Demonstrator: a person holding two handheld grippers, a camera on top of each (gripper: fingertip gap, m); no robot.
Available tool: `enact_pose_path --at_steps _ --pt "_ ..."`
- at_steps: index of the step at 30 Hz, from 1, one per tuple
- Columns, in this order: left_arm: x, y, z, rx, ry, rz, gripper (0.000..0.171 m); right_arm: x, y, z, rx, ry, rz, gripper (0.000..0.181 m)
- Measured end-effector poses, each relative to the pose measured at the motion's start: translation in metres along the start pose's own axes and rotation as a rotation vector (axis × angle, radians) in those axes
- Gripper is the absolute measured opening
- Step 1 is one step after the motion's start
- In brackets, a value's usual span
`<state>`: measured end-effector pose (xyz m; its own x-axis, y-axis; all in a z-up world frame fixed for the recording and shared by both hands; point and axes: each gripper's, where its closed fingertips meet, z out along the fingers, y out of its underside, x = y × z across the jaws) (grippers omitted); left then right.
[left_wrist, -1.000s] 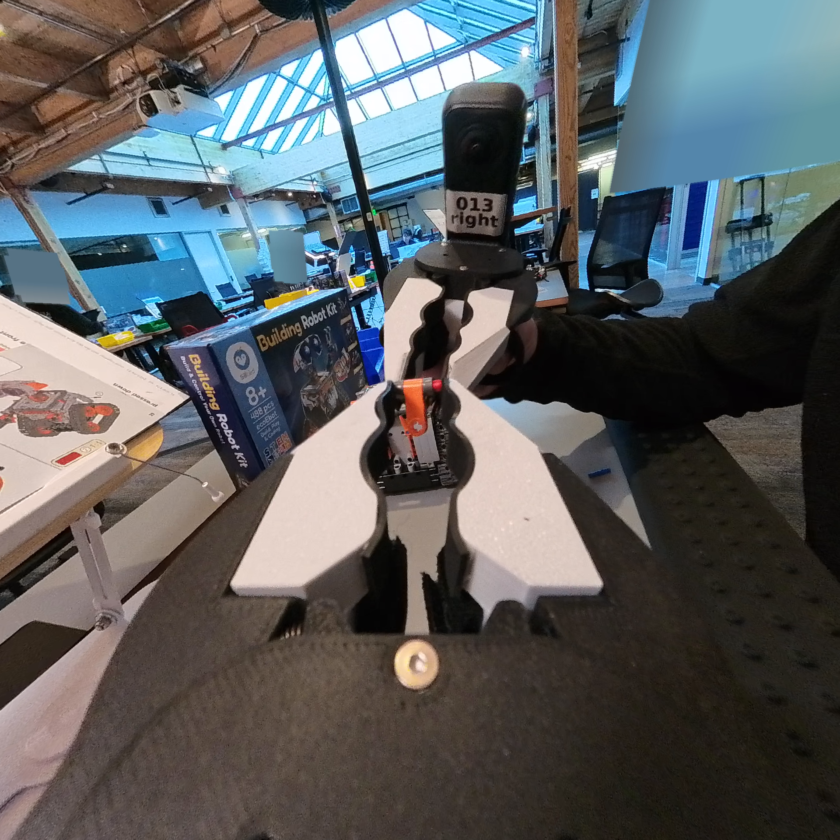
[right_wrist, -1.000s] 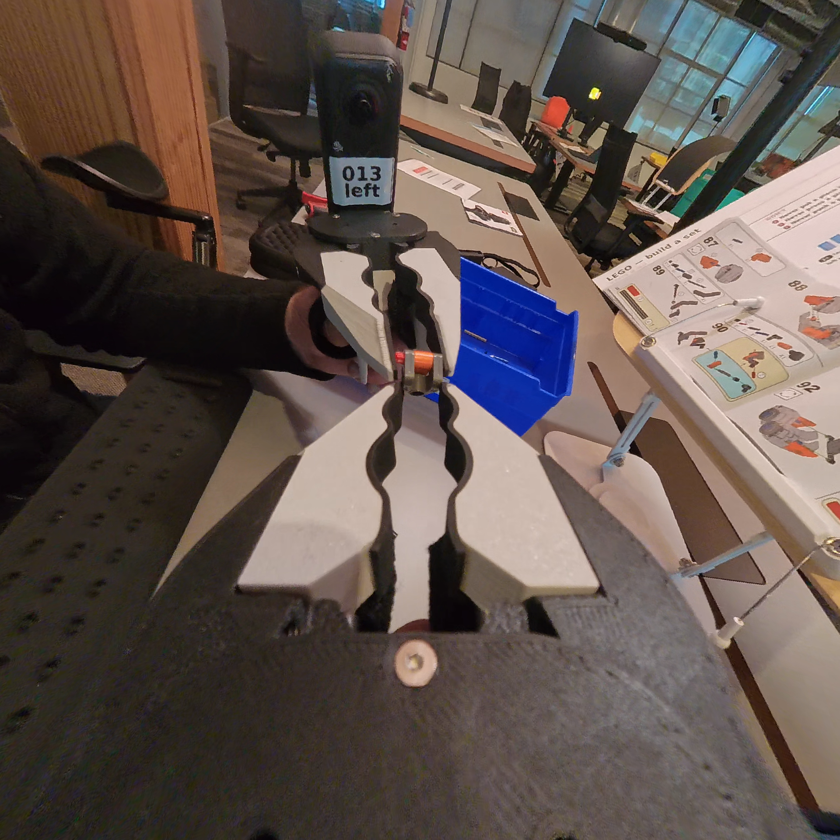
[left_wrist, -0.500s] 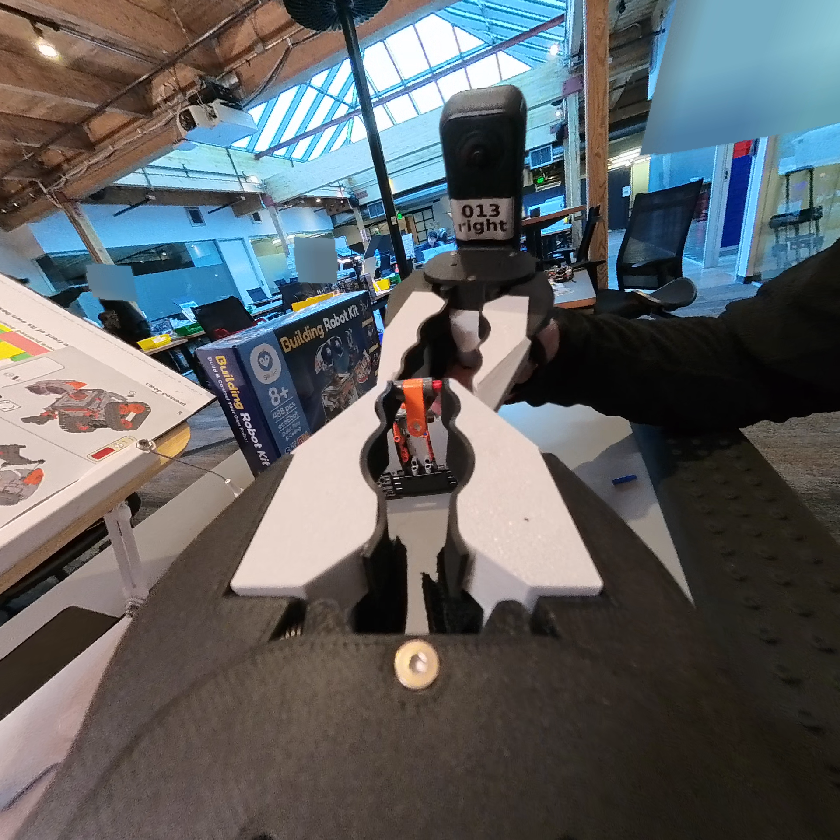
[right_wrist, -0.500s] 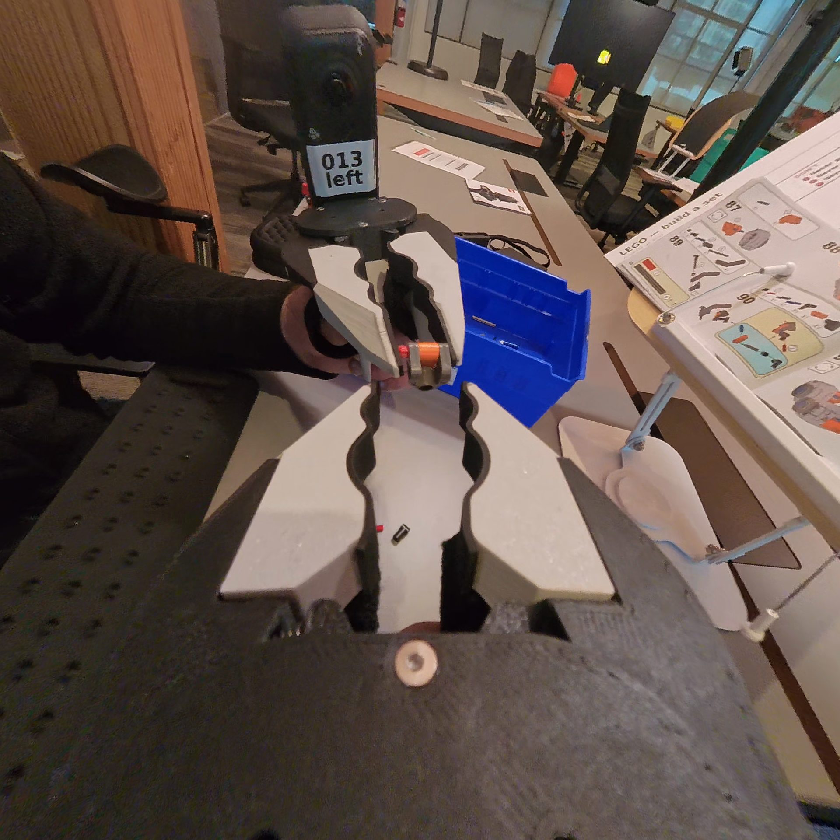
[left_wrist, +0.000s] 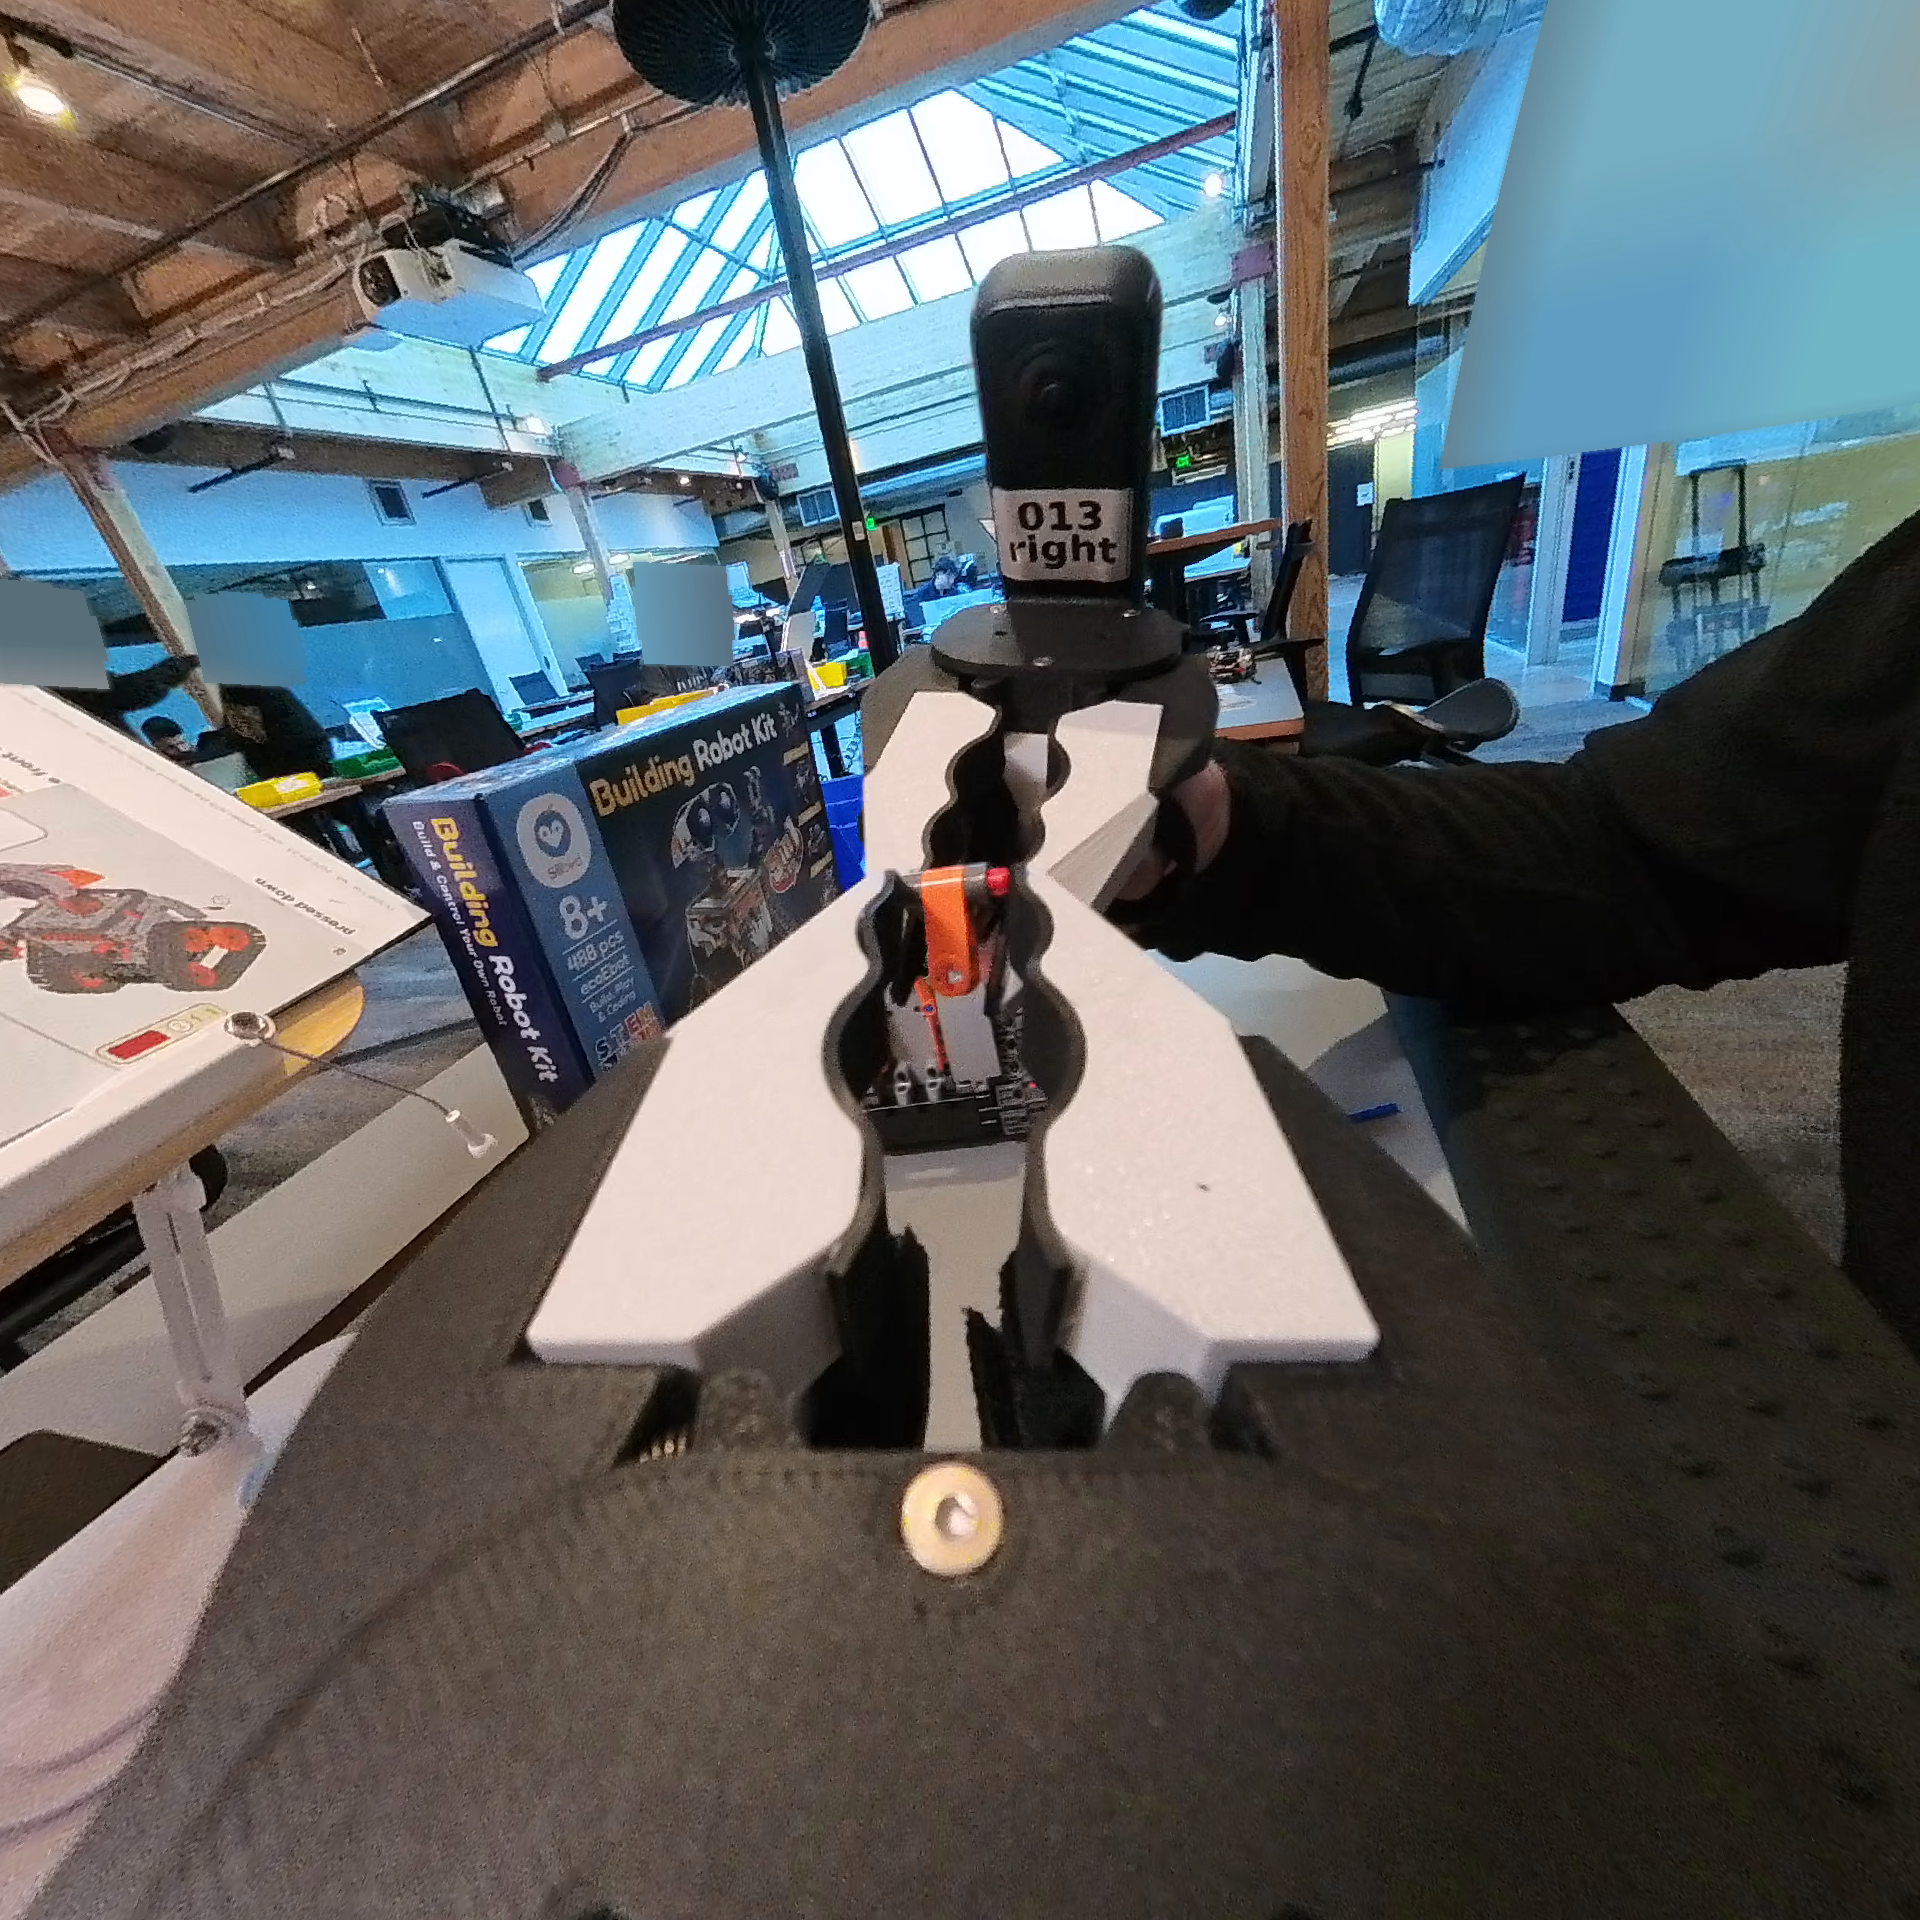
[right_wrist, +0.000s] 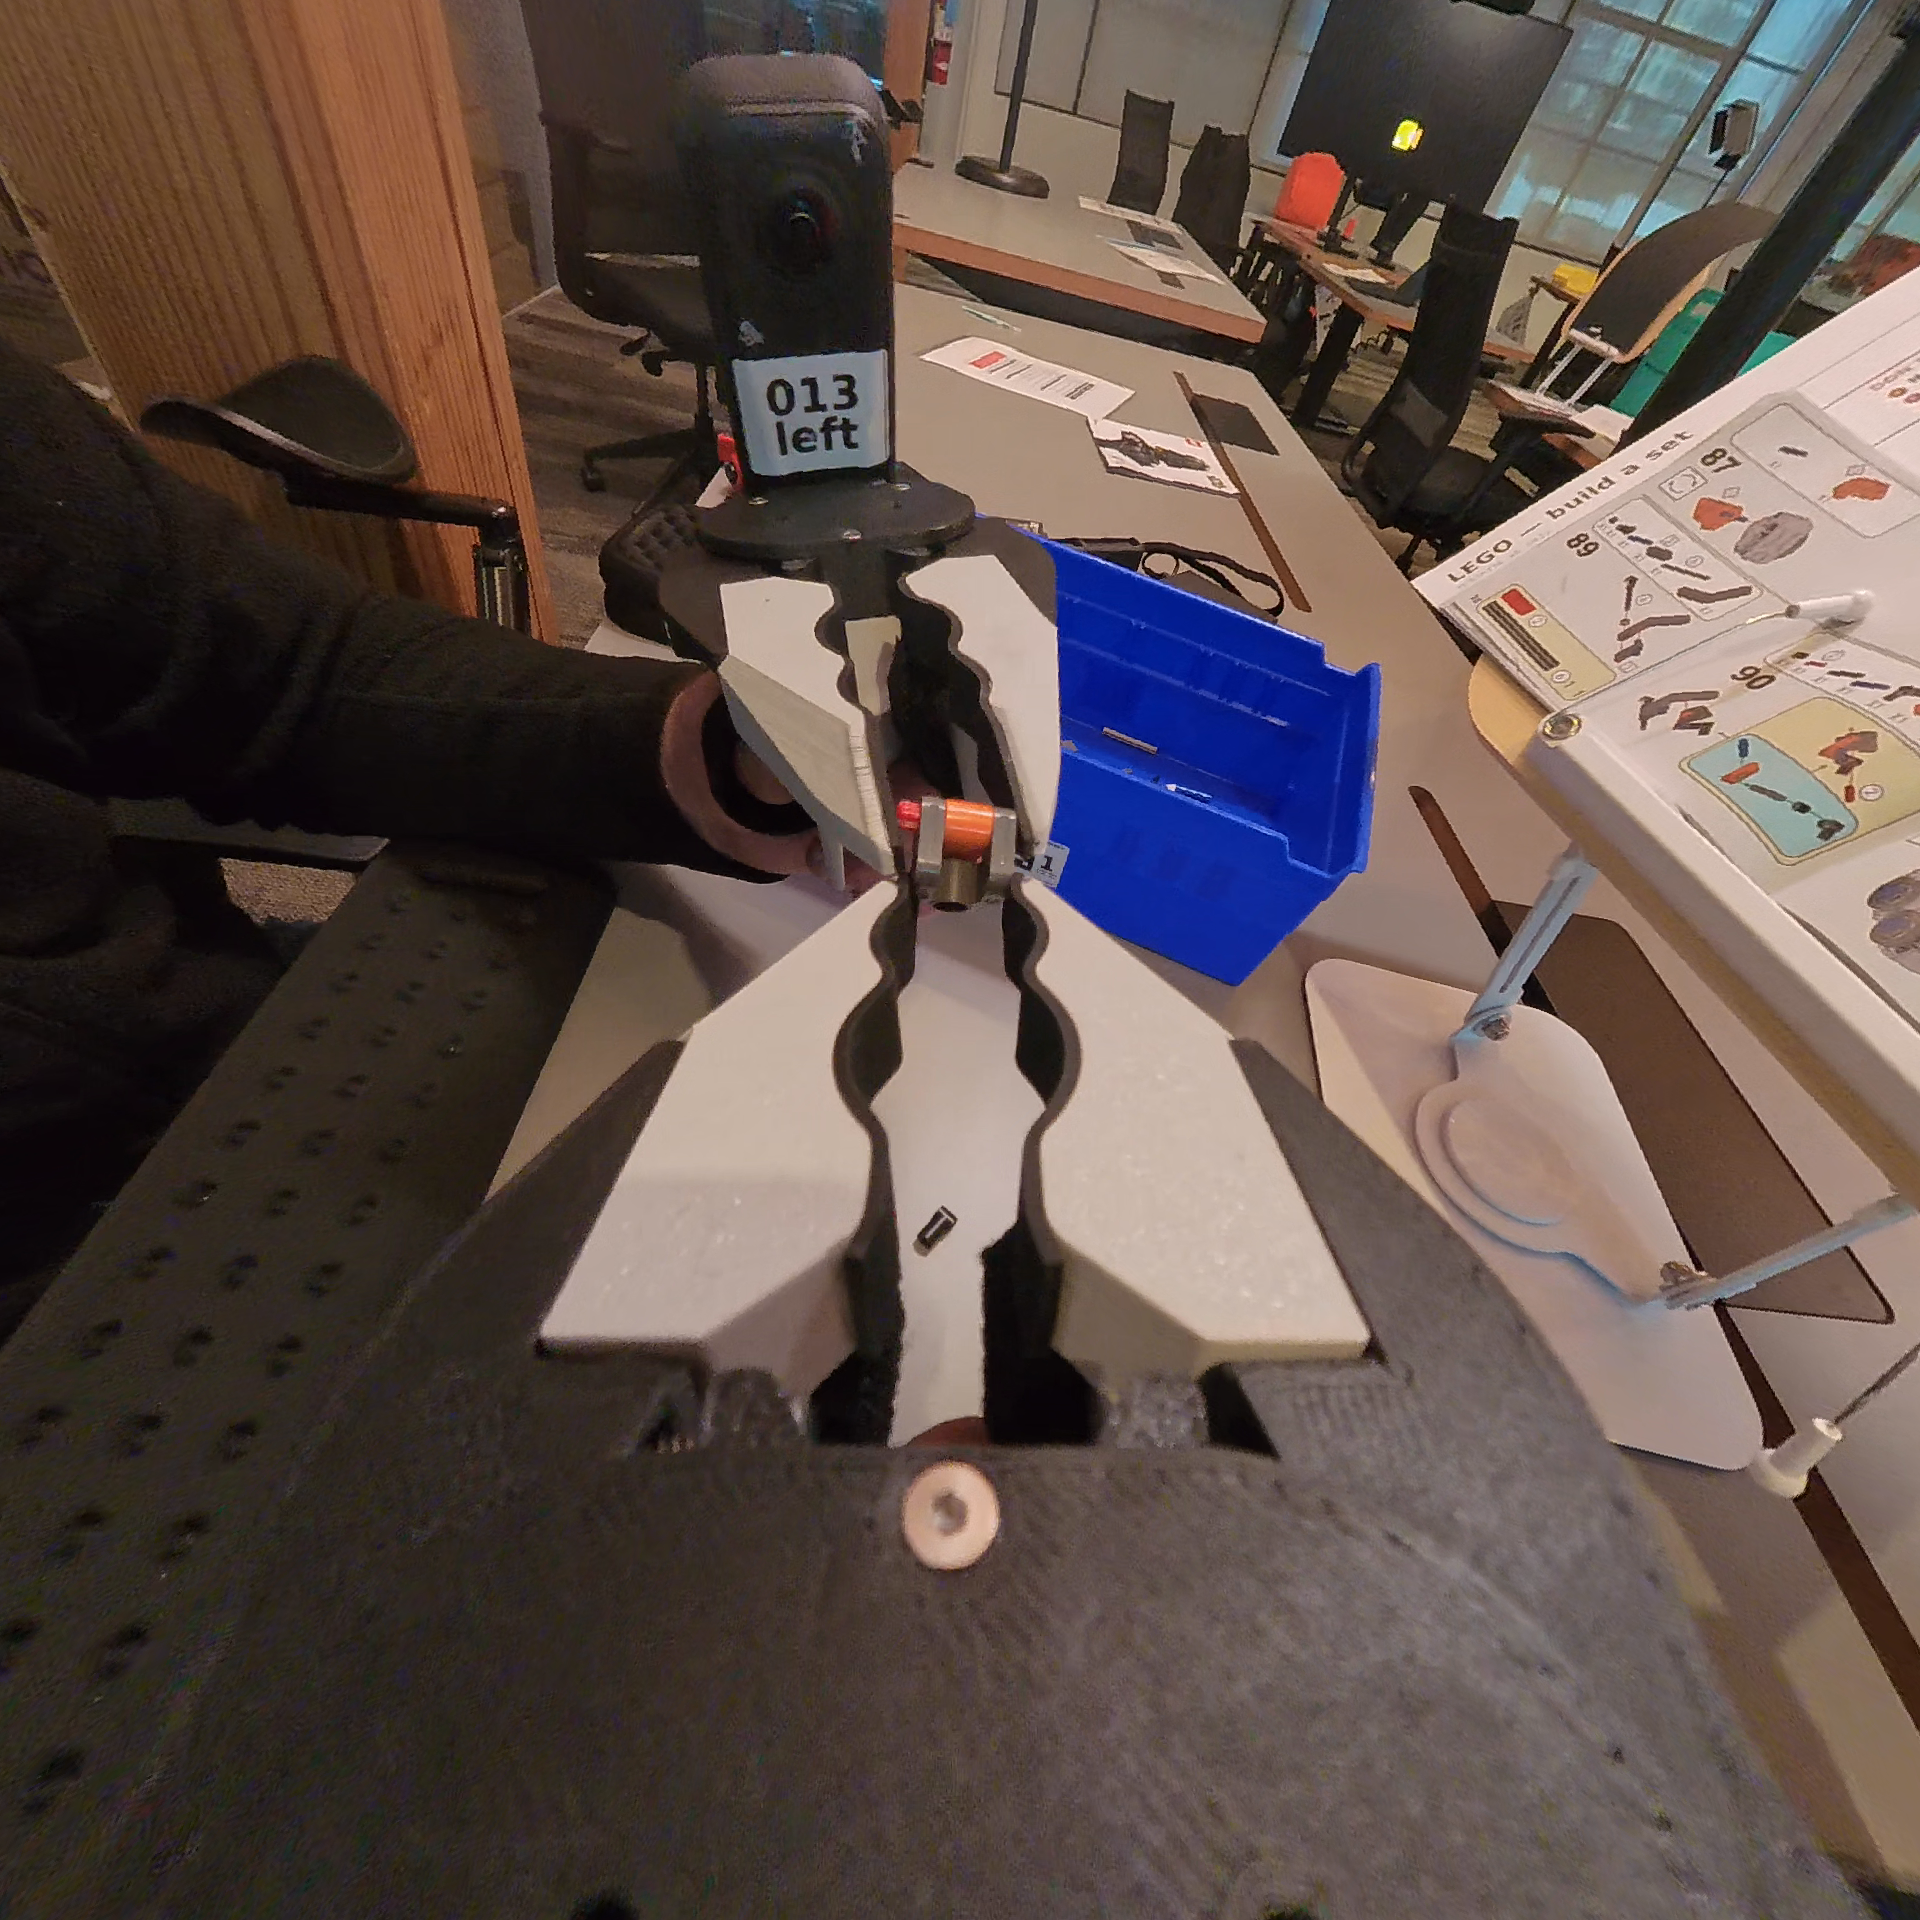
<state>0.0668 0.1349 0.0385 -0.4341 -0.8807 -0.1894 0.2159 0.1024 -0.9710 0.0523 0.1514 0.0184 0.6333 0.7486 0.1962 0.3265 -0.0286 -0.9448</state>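
A small brick assembly (left_wrist: 951, 997), built of grey, black and orange parts with a red pin at its top, is clamped between the jaws of the left gripper (left_wrist: 951, 935) and held above the table (right_wrist: 966, 1049). In the right wrist view the same assembly (right_wrist: 961, 847) is seen at the tips of the left gripper (right_wrist: 935, 831), with an orange sleeve and a red pin end showing.

The right gripper (right_wrist: 956, 904) is brought up tip to tip with the left one; its jaws stand a little apart and nothing is seen gripped between them. Whether its tips touch the assembly cannot be told. In the left wrist view the right gripper (left_wrist: 1023, 831) is seen facing the camera, held by a hand in a dark sleeve (left_wrist: 1558, 862).

A small black pin (right_wrist: 935, 1229) lies on the table beneath the right gripper, between its fingers as viewed. A blue bin (right_wrist: 1195, 769) stands on the table just behind the left gripper. An instruction sheet (right_wrist: 1714, 665) is carried on a white tilted stand (right_wrist: 1538, 1174) at the right edge of the table in that view. A dark blue kit box (left_wrist: 623, 883) stands upright on the table to the left of the grippers in the left wrist view.
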Motion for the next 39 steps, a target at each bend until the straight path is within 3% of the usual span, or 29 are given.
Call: enact_pose_path --at_steps 25,39 --pt "-0.007 0.011 0.001 -0.043 -0.037 0.008 0.017 0.008 0.009 -0.001 -0.037 0.019 0.01 0.013" --pt "-0.008 0.016 0.002 -0.096 -0.074 0.153 0.017 0.009 0.012 -0.001 -0.05 0.051 -0.096 0.014"
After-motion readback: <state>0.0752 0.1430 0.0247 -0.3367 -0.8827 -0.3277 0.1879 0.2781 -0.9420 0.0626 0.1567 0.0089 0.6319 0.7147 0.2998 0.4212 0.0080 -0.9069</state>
